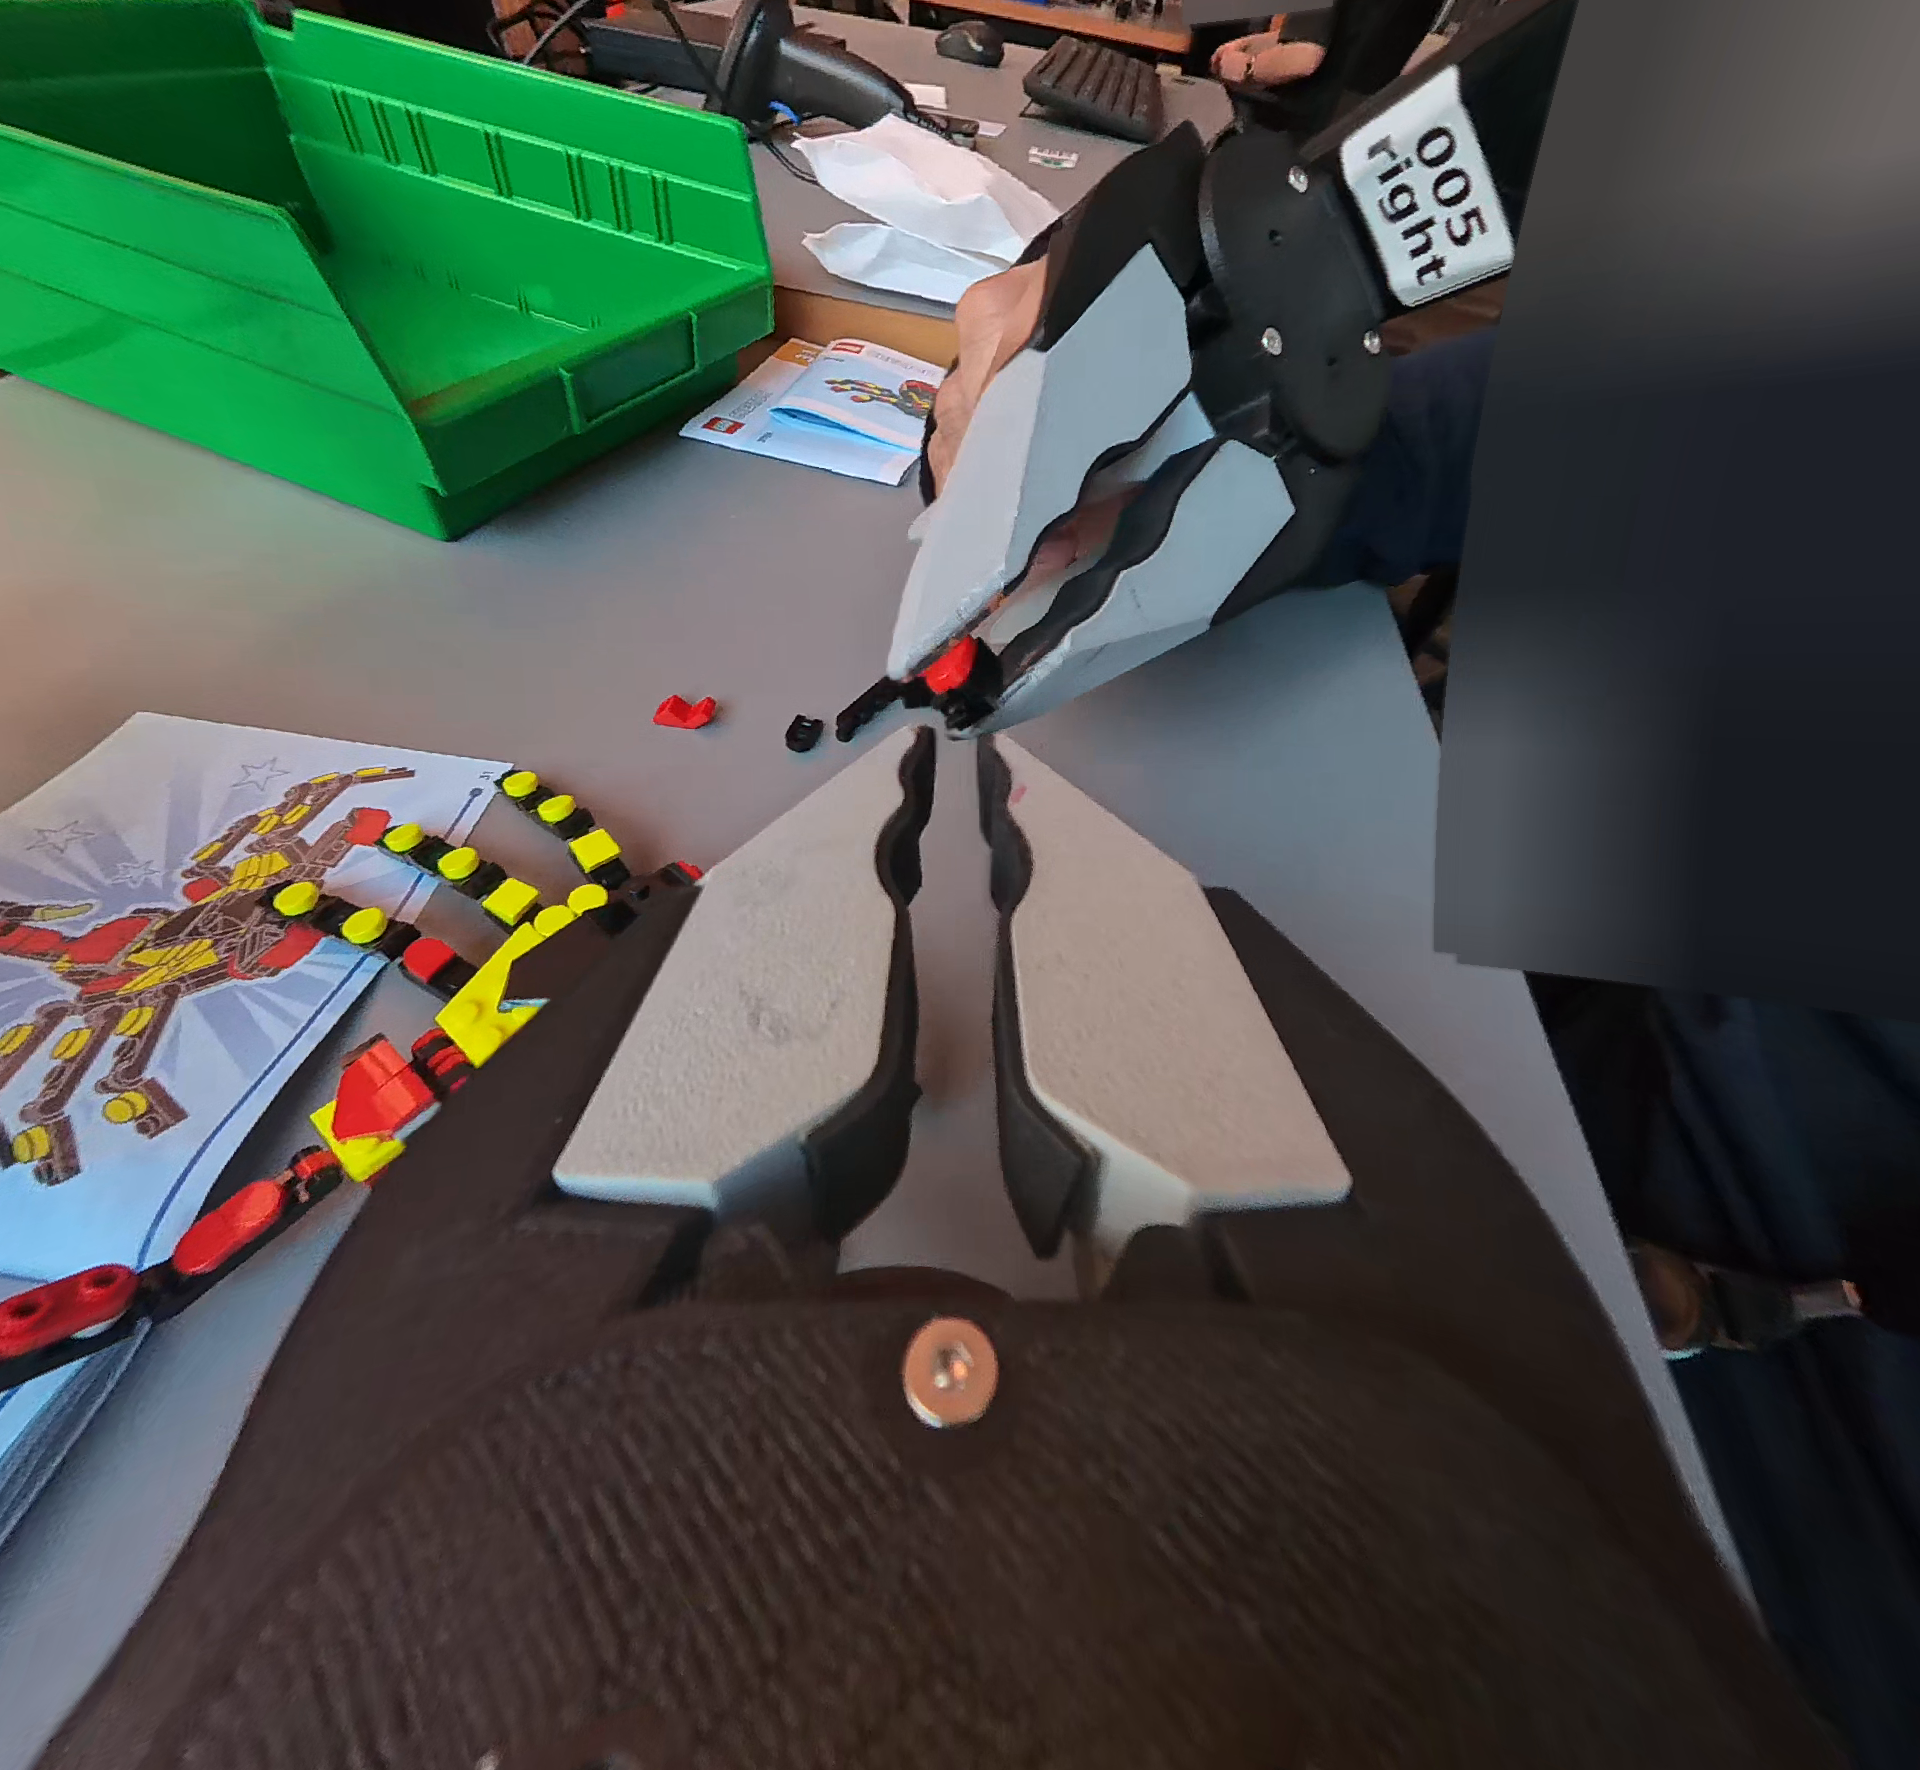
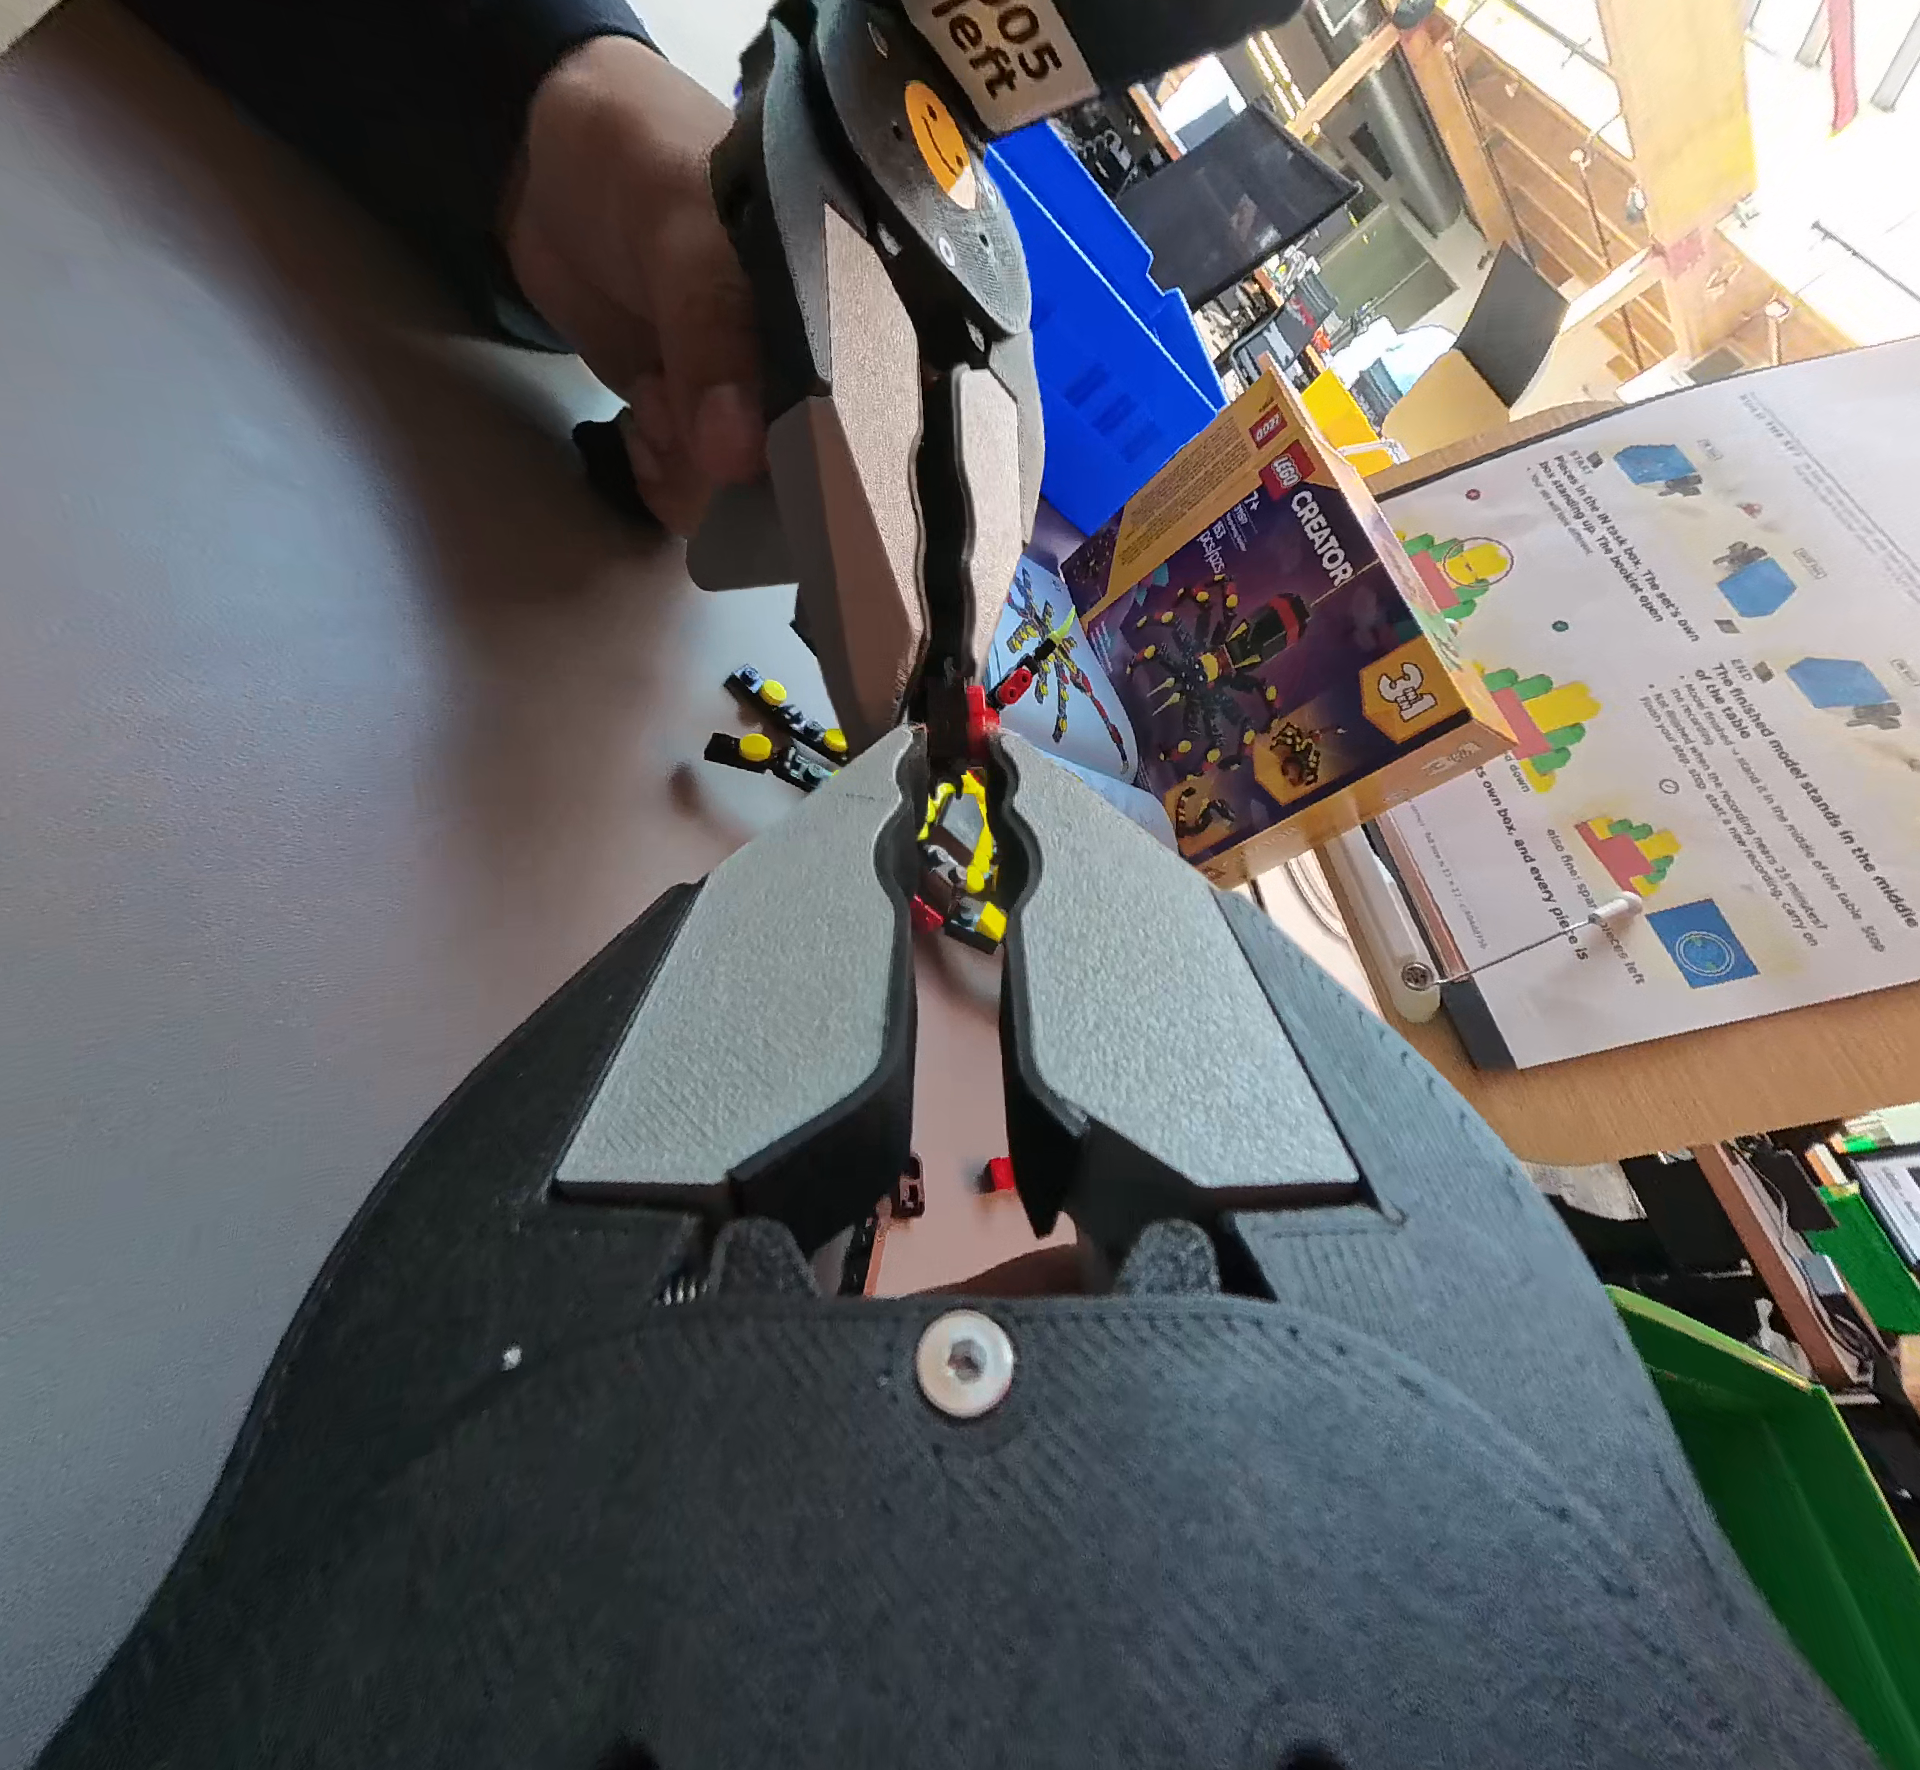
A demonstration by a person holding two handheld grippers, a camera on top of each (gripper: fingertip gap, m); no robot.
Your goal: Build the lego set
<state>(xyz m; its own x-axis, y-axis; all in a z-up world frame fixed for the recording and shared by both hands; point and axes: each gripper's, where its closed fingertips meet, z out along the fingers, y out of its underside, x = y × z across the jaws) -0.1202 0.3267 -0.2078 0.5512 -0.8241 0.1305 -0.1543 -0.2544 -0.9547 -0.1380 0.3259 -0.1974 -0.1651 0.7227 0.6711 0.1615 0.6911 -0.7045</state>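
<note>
Up close in the left wrist view, the left gripper (image 1: 951, 749) hovers over the grey table (image 1: 436, 640) with its fingers a narrow gap apart and nothing between them. Just beyond its tips, the right gripper (image 1: 961, 681) is clamped on a small red-and-black lego piece (image 1: 940, 676). A loose red brick (image 1: 686, 710) and a tiny black piece (image 1: 802, 731) lie on the table just beside it. To the left, the partly built black, yellow and red lego model (image 1: 457, 931) rests on an open instruction booklet (image 1: 135, 972), with a green bin (image 1: 364, 245) farther back.

Seen from the right wrist view, the right gripper (image 2: 961, 749) pinches the red-and-black lego piece (image 2: 975, 712) at its tips, and the left gripper (image 2: 940, 681) meets it tip to tip, held by a hand (image 2: 644, 307). The lego box (image 2: 1288, 629) stands behind, beside a printed sheet (image 2: 1714, 681).
</note>
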